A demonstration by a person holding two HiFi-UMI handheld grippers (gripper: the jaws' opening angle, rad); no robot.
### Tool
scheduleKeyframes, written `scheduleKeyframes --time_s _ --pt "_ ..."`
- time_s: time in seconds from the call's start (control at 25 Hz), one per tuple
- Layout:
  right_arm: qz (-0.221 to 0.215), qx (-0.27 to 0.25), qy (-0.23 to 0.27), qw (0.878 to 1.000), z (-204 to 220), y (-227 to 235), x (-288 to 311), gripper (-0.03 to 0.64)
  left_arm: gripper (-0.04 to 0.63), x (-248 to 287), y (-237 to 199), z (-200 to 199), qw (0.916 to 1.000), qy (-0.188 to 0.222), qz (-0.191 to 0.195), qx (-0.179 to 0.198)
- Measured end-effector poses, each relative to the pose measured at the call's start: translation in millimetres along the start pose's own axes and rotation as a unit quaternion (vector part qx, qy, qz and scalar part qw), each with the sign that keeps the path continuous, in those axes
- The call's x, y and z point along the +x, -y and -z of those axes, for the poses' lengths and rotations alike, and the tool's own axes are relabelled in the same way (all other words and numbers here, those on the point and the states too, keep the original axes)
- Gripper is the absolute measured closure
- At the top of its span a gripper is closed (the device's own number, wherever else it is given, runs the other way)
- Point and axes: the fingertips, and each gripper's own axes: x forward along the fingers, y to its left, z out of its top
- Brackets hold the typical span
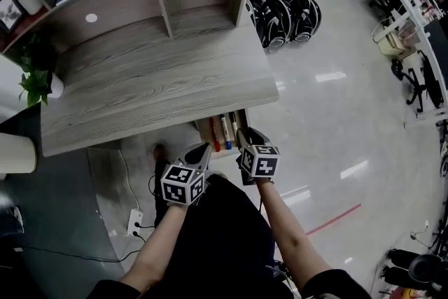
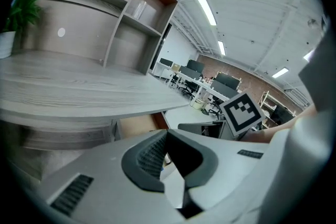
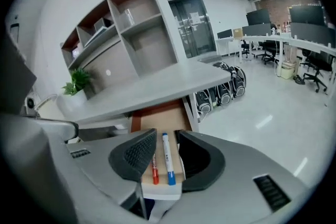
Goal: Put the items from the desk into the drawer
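The markers lie in the open drawer (image 3: 157, 119) under the surface (image 1: 154, 80), side by side and parallel, near its front edge. They are a red marker (image 3: 155, 168) and a blue marker (image 3: 168, 160). The head view hints at a third, darker stick (image 1: 234, 124) just beside the blue one, but it is too small to be sure. That makes two markers for certain, one drawer and two grippers. No loose small item shows on the surface itself, only one potted plant (image 1: 35, 84) at its left end, so the task looks nearly complete. The markers look light and stiff, with smooth round plastic barrels that would probably roll or slip. The best hold is likely across the barrel at mid-length, squeezed gently, not at the tapered cap. The left gripper (image 2: 169, 157) hangs in front of the surface edge with its fingers released and nothing between them. The right gripper (image 3: 167, 157) hovers before the drawer front, also released. The markers show through its gap but lie beyond it, untouched.
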Motion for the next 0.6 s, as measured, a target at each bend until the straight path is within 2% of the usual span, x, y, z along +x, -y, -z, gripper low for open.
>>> scheduleKeyframes --time_s 0.16,0.32,0.4,0.48,0.6 --pt "-0.027 0.009 0.036 0.999 -31 -14 -23 0.505 0.598 -4 4 -18 0.9998 0.02 0.002 0.003" --pt "-0.083 0.017 0.079 0.993 -71 -38 -54 0.505 0.598 -14 15 -52 0.9984 0.053 0.013 0.015" --pt "-0.106 0.027 0.115 0.987 -97 -50 -72 0.535 0.598 -21 19 -71 0.9968 0.074 0.017 0.025" --pt "-0.121 0.037 0.148 0.981 -124 -61 -91 0.624 0.598 -28 25 -91 0.9944 0.097 0.023 0.035" --pt "-0.162 0.046 0.207 0.964 -163 -83 -128 0.624 0.6 -44 38 -121 0.9887 0.135 0.034 0.057"
